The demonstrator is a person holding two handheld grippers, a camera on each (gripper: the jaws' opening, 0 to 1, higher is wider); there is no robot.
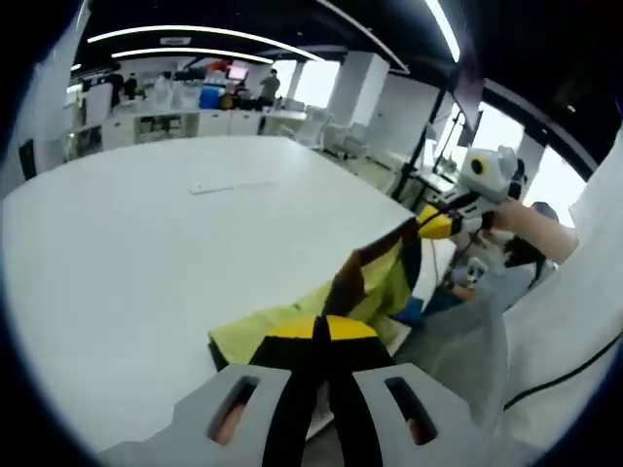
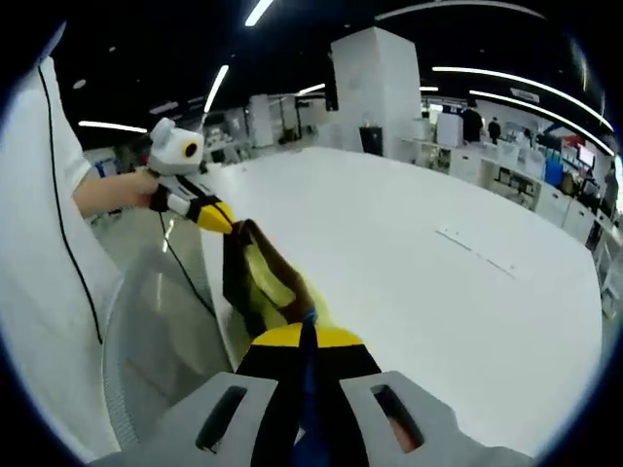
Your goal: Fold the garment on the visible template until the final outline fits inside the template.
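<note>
Garment (image 1: 375, 277) aside, the largest thing is the broad white table (image 1: 165, 263), set in an open office with ceiling light strips (image 1: 175, 32), a white pillar (image 2: 375, 92) and distant shelving (image 1: 185, 122). The cloth itself (yellow-green with dark brown panels) hangs stretched over the table's near edge, lifted between both tools. The left gripper (image 1: 321, 336) has its jaws closed on one end of the fabric; the right gripper (image 2: 307, 341) is likewise clamped on the other end. A person's white sleeve (image 2: 44, 243) shows alongside.
</note>
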